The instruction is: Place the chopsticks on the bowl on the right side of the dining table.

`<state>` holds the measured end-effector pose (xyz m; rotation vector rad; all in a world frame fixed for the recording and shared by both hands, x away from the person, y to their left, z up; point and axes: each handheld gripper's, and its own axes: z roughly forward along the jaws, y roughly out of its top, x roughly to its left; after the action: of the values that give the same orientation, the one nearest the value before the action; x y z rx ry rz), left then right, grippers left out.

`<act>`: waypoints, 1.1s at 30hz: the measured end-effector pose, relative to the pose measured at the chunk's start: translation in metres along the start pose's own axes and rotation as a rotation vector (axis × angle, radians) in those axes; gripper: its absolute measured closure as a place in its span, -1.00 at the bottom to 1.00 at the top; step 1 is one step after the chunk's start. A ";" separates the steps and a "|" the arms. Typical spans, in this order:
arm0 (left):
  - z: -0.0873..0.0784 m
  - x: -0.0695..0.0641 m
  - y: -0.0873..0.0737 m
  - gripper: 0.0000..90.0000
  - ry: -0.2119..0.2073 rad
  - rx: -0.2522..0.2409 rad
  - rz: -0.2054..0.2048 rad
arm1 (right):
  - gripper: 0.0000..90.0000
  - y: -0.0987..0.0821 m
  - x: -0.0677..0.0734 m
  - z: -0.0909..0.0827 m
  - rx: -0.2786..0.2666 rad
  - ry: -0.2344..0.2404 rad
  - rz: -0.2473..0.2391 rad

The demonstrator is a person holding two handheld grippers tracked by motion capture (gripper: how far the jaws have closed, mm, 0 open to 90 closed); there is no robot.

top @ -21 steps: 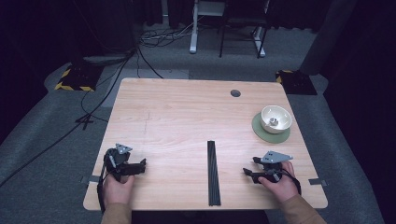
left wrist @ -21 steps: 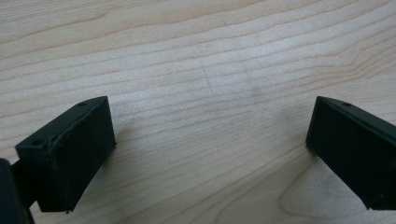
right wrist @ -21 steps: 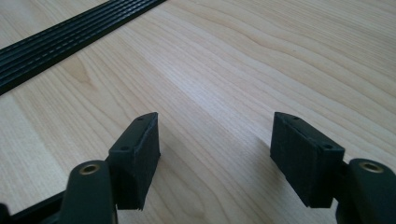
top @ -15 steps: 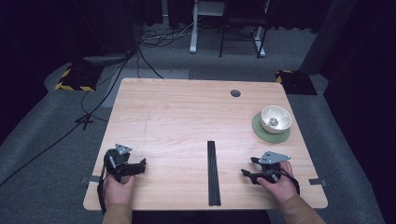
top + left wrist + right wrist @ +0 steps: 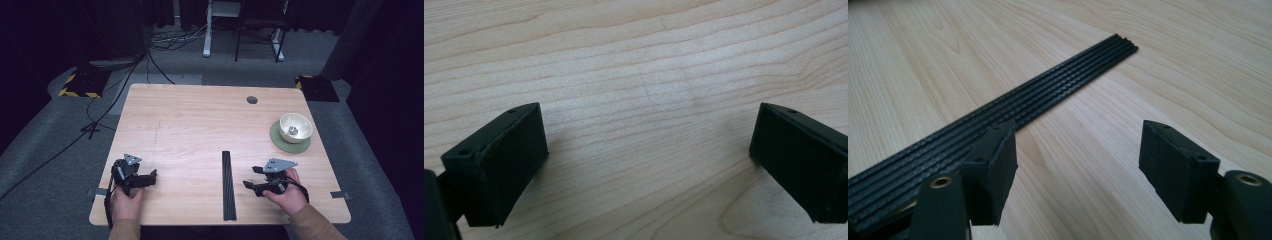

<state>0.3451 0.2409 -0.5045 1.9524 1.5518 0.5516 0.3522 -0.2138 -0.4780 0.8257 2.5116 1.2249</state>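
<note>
A long black ribbed strip (image 5: 228, 185) lies flat on the wooden table (image 5: 200, 125), running from its front edge toward the middle. My right gripper (image 5: 250, 177) rests in a hand just right of the strip, jaws open and pointing left at it, nothing between them. The right gripper view has that gripper (image 5: 1078, 165) open over bare wood, the strip (image 5: 1038, 105) slanting past its left jaw. My left gripper (image 5: 152, 176) sits in the other hand near the front left corner, open and pointing right. Its own view has the left gripper (image 5: 649, 150) wide apart above bare wood.
A white bowl (image 5: 295, 127) with a small object inside stands on a round green mat (image 5: 280, 141) at the table's right side. A dark cable hole (image 5: 252, 100) marks the far edge. Cables and chair legs lie on the floor beyond.
The right gripper has shifted slightly left toward the strip. The left gripper has kept still.
</note>
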 end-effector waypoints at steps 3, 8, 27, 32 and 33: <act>0.000 0.000 0.000 -0.95 0.001 -0.001 -0.001 | -0.30 0.005 0.007 0.008 0.003 0.013 -0.005; 0.000 0.000 0.000 -0.95 -0.002 0.000 -0.002 | -0.31 0.008 0.016 0.021 0.030 0.014 -0.030; 0.000 0.000 0.000 -0.95 -0.002 0.000 -0.002 | -0.33 0.003 0.025 0.037 0.053 -0.005 -0.034; 0.000 0.000 0.000 -0.95 -0.002 0.000 -0.002 | -0.32 0.002 0.022 0.036 0.063 -0.027 -0.039; 0.000 0.000 0.000 -0.95 -0.002 0.000 -0.002 | -0.32 0.002 0.022 0.036 0.063 -0.034 -0.026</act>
<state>0.3450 0.2408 -0.5046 1.9508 1.5518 0.5487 0.3505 -0.1772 -0.4983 0.8189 2.5367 1.1199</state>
